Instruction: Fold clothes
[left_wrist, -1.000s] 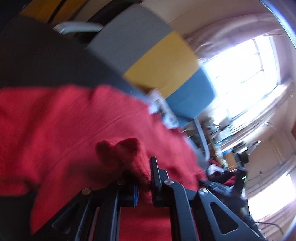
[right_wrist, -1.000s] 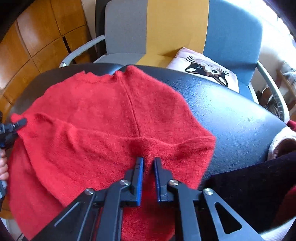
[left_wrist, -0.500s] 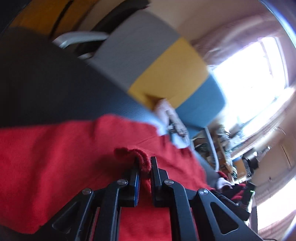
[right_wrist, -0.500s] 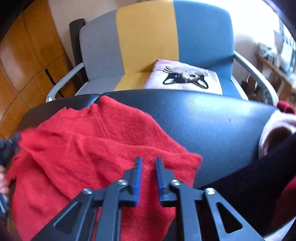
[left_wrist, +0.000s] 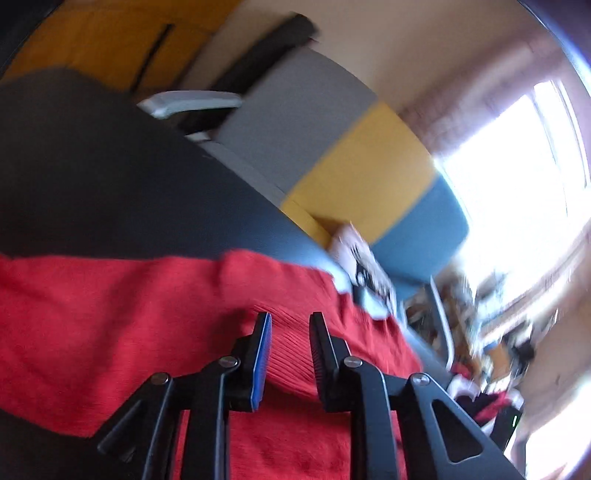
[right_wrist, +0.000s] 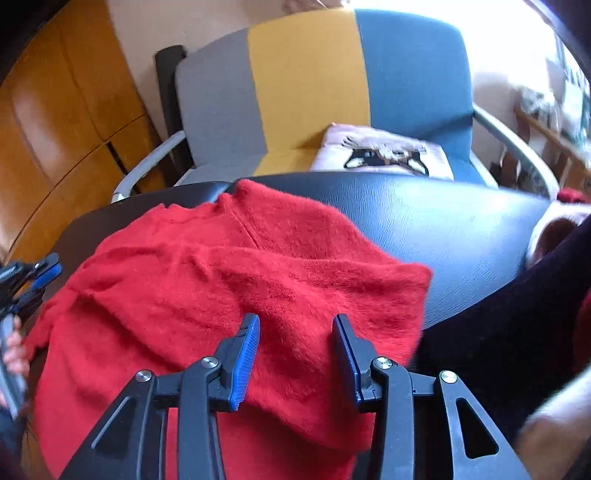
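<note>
A fuzzy red sweater (right_wrist: 236, 280) lies partly folded on a black padded surface (right_wrist: 461, 229), its collar toward the far edge. My right gripper (right_wrist: 295, 328) is open just above the sweater's near part, holding nothing. My left gripper (left_wrist: 290, 325) is open over the sweater (left_wrist: 129, 314) at its left side, with ribbed red knit showing between its jaws. The left gripper also shows at the left edge of the right wrist view (right_wrist: 37, 275), held by a hand.
A grey, yellow and blue armchair (right_wrist: 306, 88) stands behind the black surface, with a cat-print cushion (right_wrist: 384, 153) on its seat. Dark clothing (right_wrist: 517, 314) and a pale garment (right_wrist: 550, 229) lie at the right. Wooden panels (right_wrist: 55, 122) stand at the left.
Both grippers have opened and let go of the red sweater. The folded part now rests flat on the sweater. Both views have tilted upward a little.
</note>
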